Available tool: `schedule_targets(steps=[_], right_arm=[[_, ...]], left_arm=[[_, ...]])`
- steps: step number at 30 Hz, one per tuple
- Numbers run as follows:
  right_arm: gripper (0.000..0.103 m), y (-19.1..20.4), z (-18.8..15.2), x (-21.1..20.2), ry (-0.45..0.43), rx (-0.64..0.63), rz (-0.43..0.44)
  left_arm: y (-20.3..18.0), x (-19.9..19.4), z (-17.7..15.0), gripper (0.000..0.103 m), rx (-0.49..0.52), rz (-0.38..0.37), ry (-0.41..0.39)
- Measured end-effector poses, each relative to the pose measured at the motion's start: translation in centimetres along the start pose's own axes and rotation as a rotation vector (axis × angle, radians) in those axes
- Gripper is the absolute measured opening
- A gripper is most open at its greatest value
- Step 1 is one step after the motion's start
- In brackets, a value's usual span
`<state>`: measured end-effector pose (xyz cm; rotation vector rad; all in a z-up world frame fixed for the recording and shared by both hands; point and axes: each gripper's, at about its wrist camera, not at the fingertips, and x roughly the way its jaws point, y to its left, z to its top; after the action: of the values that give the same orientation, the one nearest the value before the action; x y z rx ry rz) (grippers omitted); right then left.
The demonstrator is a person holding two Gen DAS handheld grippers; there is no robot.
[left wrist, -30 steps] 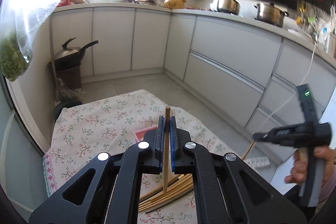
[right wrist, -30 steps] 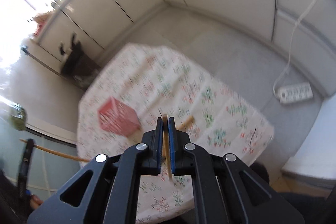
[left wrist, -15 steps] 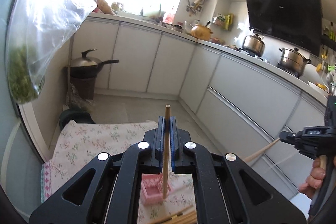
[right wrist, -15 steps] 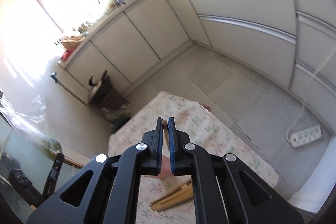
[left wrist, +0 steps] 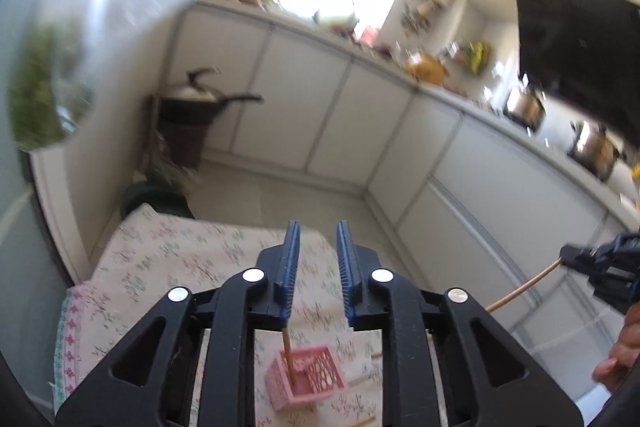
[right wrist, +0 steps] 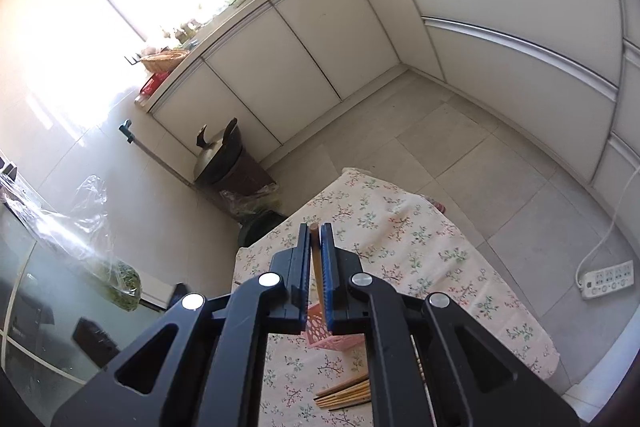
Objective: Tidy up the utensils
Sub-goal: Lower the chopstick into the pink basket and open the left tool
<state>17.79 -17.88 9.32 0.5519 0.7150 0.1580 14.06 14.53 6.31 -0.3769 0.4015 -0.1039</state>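
Our left gripper jaws are opening; its thin bamboo chopstick drops upright into the pink perforated plastic basket directly below. Right gripper is clamped on a second bamboo chopstick, long axis upright, with the basket partly visible below its fingers, so we judge a short descent next.

Black left gripper, blue ribbed pads, silver screws, matching right gripper

Chopstick clamped in right hand-held gripper
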Motion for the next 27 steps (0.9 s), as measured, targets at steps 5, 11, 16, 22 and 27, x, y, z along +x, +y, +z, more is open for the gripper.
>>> schedule_targets(steps=[5, 11, 16, 22, 27], right_arm=[[0.006, 1.1, 0.6, 2.5, 0.018, 0.005, -0.001], [0.006, 1.2, -0.4, 6.9, 0.108, 0.021, -0.023], [0.009, 1.0, -1.9, 11.4, 0.175, -0.015, -0.064], [0.019, 0.0, -1.9, 11.7, 0.105, -0.039, -0.077], [0.031, 0.2, -3.0, 8.8, 0.009, -0.117, -0.117]], left_arm=[[2.3, -3.4, 1.3, 0.037, -0.106, 0.036, -0.079], [3.9, -3.4, 1.0, 0.037, -0.128, 0.059, -0.052], [3.8, -2.4, 0.5, 0.037, -0.113, 0.051, -0.012], [2.2, -1.2, -0.6, 0.037, -0.058, 0.055, 0.046], [0.6, -1.5, -1.0, 0.038, -0.025, 0.04, 0.048]])
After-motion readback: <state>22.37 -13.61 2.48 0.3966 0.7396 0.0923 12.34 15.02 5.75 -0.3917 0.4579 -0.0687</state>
